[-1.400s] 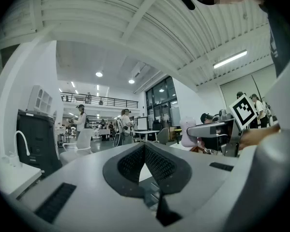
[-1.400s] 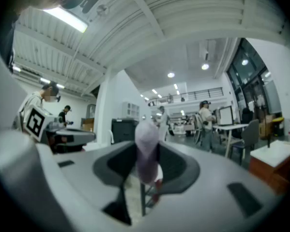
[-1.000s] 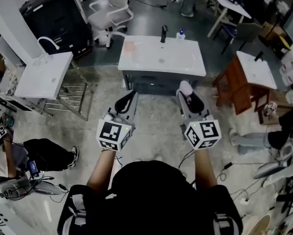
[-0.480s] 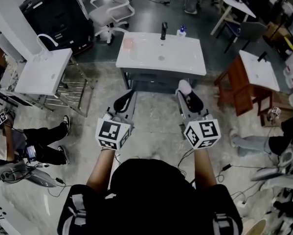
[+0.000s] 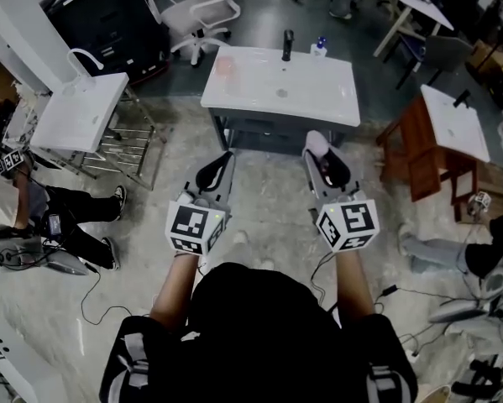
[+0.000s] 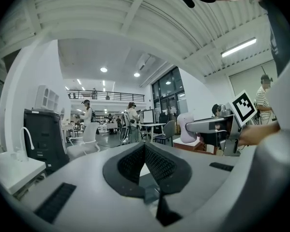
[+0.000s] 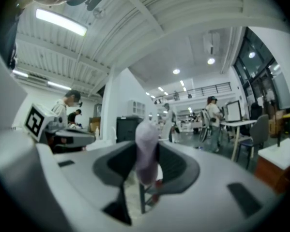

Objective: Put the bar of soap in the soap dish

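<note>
The left gripper [image 5: 221,164] hangs with its jaws pressed together on nothing, near the person's body. Far ahead, a pinkish patch that is probably the soap dish [image 5: 224,67] sits on the left end of the white washbasin [image 5: 318,101]. The right gripper [image 5: 319,153] pinches the pale bar of soap [image 7: 146,150] upright between its pads. This looks like the carry step. Next, the soap must travel forward and left to the dish.
</note>
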Action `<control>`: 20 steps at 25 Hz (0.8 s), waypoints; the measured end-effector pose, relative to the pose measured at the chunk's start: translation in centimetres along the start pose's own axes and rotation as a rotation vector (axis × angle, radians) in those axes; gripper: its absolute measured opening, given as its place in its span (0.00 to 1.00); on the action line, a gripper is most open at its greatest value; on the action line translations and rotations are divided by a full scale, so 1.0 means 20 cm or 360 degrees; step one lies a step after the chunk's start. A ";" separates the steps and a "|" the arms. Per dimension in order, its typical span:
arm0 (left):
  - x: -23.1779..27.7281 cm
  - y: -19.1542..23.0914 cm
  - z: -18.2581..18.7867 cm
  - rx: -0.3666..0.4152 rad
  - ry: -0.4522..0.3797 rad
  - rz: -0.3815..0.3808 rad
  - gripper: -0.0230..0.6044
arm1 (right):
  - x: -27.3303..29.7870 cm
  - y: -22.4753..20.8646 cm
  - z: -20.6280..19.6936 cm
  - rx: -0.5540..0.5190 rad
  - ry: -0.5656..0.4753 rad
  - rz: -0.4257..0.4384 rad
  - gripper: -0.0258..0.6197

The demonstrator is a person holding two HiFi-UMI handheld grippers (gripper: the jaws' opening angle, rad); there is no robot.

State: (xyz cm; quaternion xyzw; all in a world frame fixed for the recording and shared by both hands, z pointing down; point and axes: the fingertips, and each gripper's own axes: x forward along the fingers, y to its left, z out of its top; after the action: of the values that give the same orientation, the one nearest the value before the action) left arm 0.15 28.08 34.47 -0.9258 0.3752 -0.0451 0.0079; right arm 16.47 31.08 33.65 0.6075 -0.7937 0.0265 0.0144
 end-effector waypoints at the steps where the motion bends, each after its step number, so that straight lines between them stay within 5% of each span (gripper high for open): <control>1: 0.01 0.00 0.00 -0.0002 0.0005 0.0008 0.08 | 0.00 -0.01 -0.01 0.0006 0.0003 0.0005 0.29; 20: 0.34 0.26 -0.11 -0.0040 0.0039 0.0030 0.08 | 0.39 -0.16 -0.09 0.0037 0.0045 0.0018 0.29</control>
State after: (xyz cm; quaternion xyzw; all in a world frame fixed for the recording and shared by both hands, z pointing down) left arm 1.26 19.68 36.96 -0.9216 0.3846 -0.0517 -0.0080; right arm 17.58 22.83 35.92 0.6026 -0.7966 0.0443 0.0185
